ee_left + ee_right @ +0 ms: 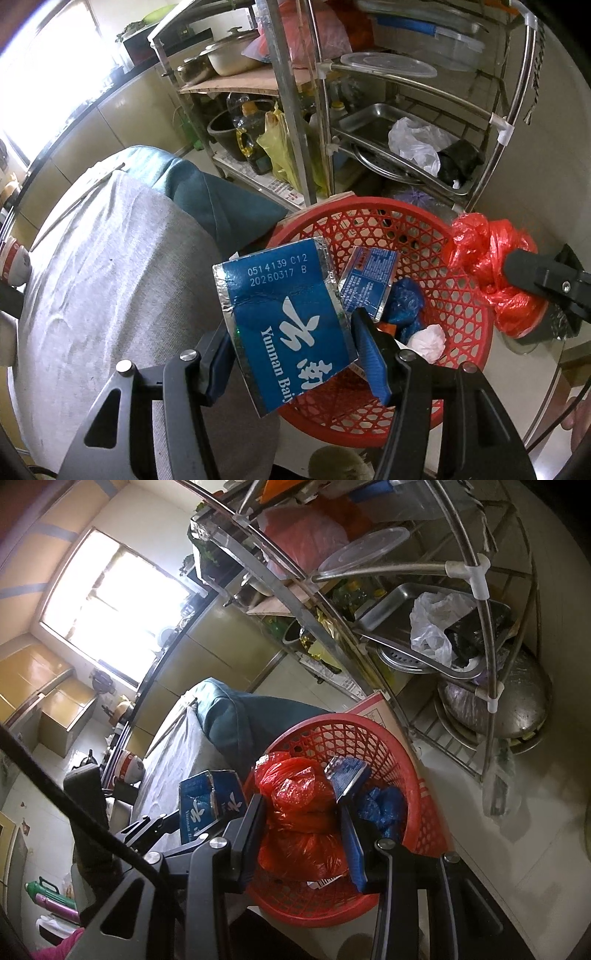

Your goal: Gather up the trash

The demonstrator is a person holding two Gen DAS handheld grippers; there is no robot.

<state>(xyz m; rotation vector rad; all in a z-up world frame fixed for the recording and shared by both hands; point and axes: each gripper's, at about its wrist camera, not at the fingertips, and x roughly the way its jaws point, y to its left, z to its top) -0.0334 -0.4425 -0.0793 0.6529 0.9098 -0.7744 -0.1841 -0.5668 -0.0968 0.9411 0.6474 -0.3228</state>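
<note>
Gripping box (pixel 288 325) (bag (pixel 303 819) too) over basket (pixel 469 317).

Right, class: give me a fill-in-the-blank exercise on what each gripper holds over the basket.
1. The left gripper holds a flattened blue ____.
2. The right gripper is shut on a ____ plastic bag.
3. Both hang over a red ____ with latticed walls.
4. In the basket lies a crumpled white ____.

Missing words: carton; red; basket; tissue
</note>
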